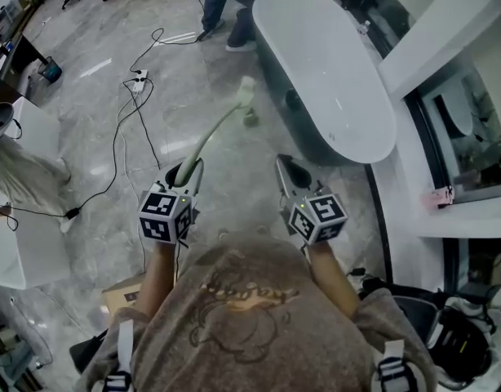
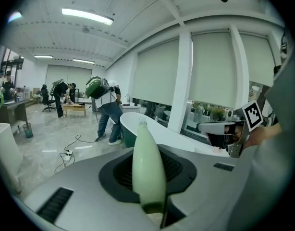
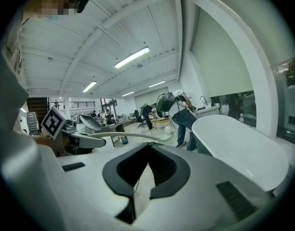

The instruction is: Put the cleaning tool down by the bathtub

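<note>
The cleaning tool (image 1: pixel 214 133) is a long pale green brush with a curved handle, its head (image 1: pixel 247 96) out over the floor near the tub's side. My left gripper (image 1: pixel 188 172) is shut on the handle's near end, and in the left gripper view the handle (image 2: pixel 148 172) runs forward between the jaws. The white oval bathtub (image 1: pixel 332 72) with a dark green outside stands ahead and to the right (image 2: pixel 138 124) (image 3: pixel 239 143). Beside the left one, my right gripper (image 1: pixel 285 170) is shut and holds nothing (image 3: pixel 146 160).
A power strip with black cables (image 1: pixel 138 80) lies on the marble floor to the left. A person (image 1: pixel 226 6) bends at the tub's far end. A cardboard box (image 1: pixel 120 296) sits by my feet, a dark bag (image 1: pixel 463 341) at lower right, a window ledge (image 1: pixel 471 219) beyond the tub.
</note>
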A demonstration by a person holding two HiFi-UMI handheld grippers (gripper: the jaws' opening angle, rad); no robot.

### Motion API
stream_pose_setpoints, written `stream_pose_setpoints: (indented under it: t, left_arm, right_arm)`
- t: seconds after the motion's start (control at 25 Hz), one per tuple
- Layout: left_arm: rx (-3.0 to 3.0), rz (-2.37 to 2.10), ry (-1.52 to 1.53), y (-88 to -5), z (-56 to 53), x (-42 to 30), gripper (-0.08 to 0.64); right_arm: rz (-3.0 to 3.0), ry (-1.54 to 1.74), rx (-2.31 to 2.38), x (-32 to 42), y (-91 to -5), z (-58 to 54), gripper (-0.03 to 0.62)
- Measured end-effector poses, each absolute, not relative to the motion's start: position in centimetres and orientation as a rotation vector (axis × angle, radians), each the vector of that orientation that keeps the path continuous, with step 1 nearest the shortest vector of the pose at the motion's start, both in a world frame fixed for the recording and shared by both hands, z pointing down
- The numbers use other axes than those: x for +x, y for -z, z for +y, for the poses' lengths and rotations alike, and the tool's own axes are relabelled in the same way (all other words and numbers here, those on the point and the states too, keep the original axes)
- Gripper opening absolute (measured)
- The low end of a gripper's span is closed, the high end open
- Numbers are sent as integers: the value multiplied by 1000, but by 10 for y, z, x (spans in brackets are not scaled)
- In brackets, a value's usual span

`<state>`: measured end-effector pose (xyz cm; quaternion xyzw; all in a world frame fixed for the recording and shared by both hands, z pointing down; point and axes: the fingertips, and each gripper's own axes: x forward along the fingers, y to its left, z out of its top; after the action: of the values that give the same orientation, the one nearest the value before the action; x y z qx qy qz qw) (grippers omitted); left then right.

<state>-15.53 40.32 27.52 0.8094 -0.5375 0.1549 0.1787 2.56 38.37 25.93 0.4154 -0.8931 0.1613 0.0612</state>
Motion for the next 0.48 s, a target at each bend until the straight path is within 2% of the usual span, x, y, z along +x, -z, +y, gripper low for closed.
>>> stream_pose_setpoints:
  t: [0.48]
  left_arm:
    - [2304,-1463,-468,-296,387,-174,72]
  right_arm:
    - [-2639,-451,1403,16,-271,373,2]
